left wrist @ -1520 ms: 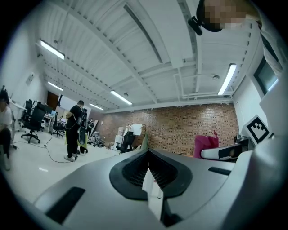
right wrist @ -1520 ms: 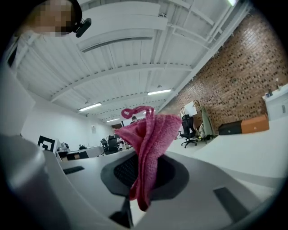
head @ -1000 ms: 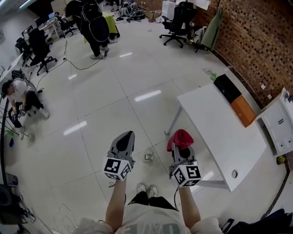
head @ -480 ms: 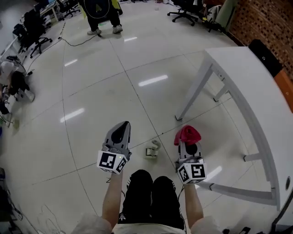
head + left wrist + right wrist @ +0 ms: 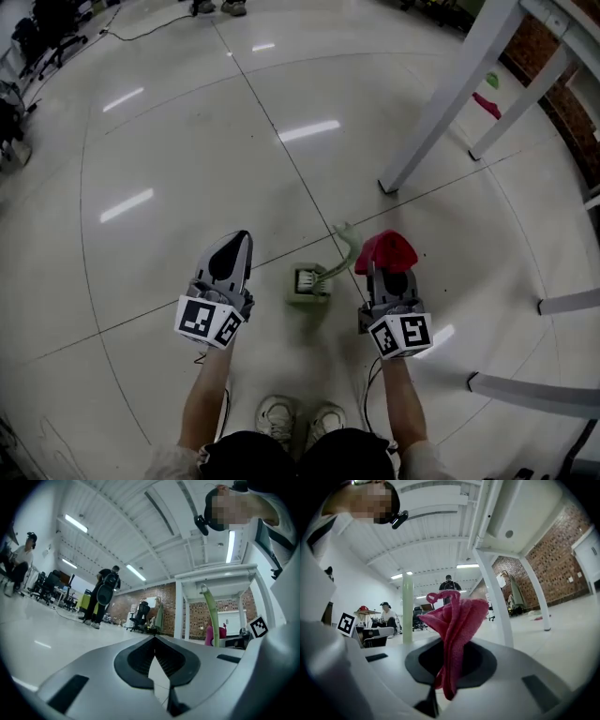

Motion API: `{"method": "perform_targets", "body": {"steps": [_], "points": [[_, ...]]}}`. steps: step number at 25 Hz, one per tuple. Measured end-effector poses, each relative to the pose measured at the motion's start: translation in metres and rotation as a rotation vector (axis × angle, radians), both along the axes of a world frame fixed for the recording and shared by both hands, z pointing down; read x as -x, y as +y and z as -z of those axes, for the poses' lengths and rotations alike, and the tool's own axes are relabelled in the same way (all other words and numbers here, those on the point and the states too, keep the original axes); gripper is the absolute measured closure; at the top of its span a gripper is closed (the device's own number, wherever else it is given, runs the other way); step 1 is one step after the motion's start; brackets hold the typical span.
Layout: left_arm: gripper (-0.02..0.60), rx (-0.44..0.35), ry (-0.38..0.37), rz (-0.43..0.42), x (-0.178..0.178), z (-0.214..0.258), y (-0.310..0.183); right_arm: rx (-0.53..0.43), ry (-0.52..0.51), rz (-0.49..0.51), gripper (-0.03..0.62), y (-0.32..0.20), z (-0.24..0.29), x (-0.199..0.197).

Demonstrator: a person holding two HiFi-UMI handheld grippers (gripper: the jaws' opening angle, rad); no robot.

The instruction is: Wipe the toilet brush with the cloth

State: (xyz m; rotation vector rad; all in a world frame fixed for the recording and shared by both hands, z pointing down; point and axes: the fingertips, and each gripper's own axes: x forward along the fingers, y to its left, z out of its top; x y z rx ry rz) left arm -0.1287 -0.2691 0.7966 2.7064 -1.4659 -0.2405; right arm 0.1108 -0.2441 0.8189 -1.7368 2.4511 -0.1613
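Roughly midway, toilet brush point(image 5: 312, 281) between left tongs point(image 5: 234, 247), right tongs point(image 5: 387, 270)

Floor point(image 5: 169, 122) open left; toilet brush point(image 5: 309, 284) centre; table legs point(image 5: 442, 98) right.

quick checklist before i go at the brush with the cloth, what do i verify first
1. Cloth clamped in the right tool: ok, its jaws are shut on it.
2. Left tool empty: ok, jaws together with nothing between them.
3. Left tool open to take the handle: not ok, it is shut.
4. Toilet brush within reach: ok, it stands on the floor between the two tools.
5. Cloth on the brush: not ok, they are apart.
6. Room beside the table leg for wiping: cannot tell.
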Motion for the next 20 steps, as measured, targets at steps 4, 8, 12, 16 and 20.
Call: {"method": "perform_targets", "body": {"steps": [4, 8, 12, 16, 20], "points": [[0.577, 0.100, 0.015, -0.027, -0.019, -0.068, 0.025, 0.071, -0.042, 0.007, 0.563, 0.007, -0.073, -0.008], [0.577, 0.151, 0.035, -0.034, -0.033, -0.099, 0.027, 0.166, -0.036, 0.037, 0.563, -0.002, -0.131, -0.001], [0.577, 0.122, 0.104, -0.153, -0.060, -0.107, 0.044, 0.248, -0.082, 0.147, 0.562, -0.008, -0.174, 0.017], [0.577, 0.112, 0.111, -0.285, -0.088, -0.111, 0.056, 0.256, -0.102, 0.269, 0.562, -0.004, -0.174, 0.030], [0.577, 0.190, 0.045, -0.262, -0.096, -0.135, 0.054, 0.303, -0.162, 0.259, 0.563, 0.007, -0.177, 0.029]]}}
